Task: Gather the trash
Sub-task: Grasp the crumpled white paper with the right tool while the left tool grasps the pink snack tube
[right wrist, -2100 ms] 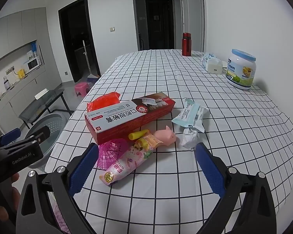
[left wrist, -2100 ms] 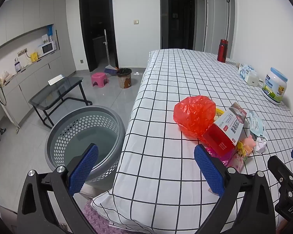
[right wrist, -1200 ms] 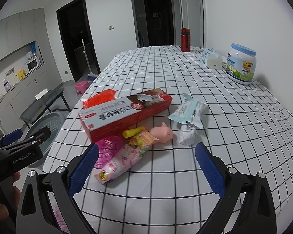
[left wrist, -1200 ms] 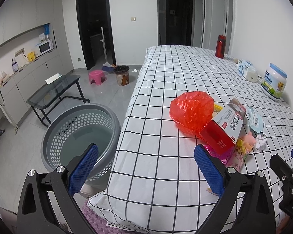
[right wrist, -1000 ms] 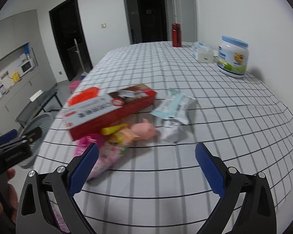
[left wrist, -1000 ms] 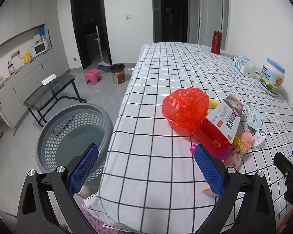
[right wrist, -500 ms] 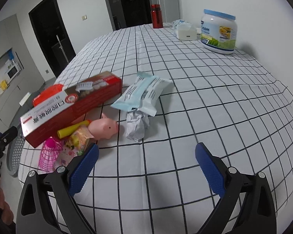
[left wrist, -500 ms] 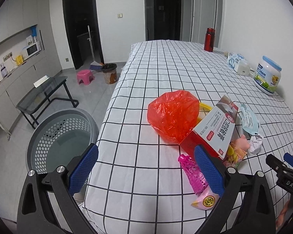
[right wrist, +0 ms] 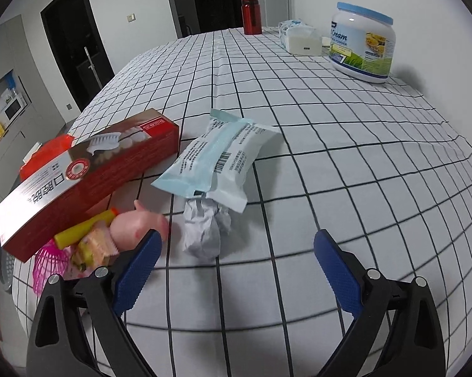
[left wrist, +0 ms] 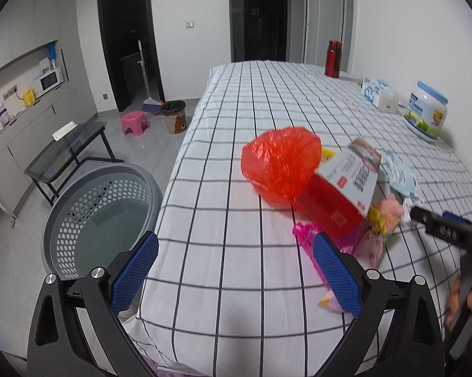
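Right gripper (right wrist: pixel 236 264) spread wide and empty, low over the checked tablecloth (right wrist: pixel 346 157), crumpled paper wad (right wrist: pixel 204 229) just beyond, probably lined up for pinching; left gripper (left wrist: pixel 234 270) also spread and empty, near the table edge beside the grey basket (left wrist: pixel 94 216), likely the drop point

tablecloth (right wrist: pixel 330 132): cloth, matt, checked
red bag (left wrist: pixel 280 163): thin plastic, crinkled, glossy
box (right wrist: pixel 88 172): printed cardboard, slight sheen
pale blue pouch (right wrist: pixel 220 157): smooth plastic film
paper wad (right wrist: pixel 204 229): crumpled paper, matt
basket (left wrist: pixel 78 207): grey plastic, perforated, lower left
finger pads (right wrist: pixel 336 273): blue, knurled, rubbery - both grippers
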`<state>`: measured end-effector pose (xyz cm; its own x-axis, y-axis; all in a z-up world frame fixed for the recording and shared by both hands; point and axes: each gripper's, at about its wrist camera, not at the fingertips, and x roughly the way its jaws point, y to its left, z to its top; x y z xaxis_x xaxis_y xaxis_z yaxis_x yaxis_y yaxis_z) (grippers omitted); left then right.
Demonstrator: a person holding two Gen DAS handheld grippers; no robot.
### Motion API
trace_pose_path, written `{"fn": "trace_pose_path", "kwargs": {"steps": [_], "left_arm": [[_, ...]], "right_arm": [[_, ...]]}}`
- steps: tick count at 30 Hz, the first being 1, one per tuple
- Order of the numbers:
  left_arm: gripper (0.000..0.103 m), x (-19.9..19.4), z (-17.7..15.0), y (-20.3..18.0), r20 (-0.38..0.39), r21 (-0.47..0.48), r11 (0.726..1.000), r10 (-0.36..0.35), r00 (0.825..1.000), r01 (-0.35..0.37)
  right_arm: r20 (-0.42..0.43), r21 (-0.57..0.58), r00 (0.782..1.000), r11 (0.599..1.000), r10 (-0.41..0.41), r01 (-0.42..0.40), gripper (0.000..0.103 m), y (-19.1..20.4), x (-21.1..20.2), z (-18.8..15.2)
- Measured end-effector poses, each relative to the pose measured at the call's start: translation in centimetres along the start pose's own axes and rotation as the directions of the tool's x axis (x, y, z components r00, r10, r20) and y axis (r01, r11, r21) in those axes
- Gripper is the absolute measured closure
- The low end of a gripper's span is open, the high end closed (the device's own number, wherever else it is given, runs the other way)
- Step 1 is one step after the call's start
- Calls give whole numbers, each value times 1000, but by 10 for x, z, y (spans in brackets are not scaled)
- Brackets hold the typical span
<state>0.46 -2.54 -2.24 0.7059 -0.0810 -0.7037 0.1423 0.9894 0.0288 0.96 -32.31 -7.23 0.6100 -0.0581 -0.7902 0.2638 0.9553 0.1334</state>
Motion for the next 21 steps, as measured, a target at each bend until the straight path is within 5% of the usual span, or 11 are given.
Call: {"fn": "trace_pose_path", "kwargs": {"steps": [4, 16, 21], "left_arm": [[6, 0, -4, -4, -17, 3, 999, -40, 999, 40], [6, -4, -15, -31, -7, 61, 989, -138, 990, 138], [6, -1, -14, -42, -10, 96, 978, -182, 983, 183]], "right_arm": [[-9, -15, 1000, 1000, -3, 3, 12, 4, 8, 5], [-26, -68, 999, 997, 19, -21, 71, 13, 14, 3], [-22, -49, 998, 997, 63, -64, 73, 8, 3, -8]]}}
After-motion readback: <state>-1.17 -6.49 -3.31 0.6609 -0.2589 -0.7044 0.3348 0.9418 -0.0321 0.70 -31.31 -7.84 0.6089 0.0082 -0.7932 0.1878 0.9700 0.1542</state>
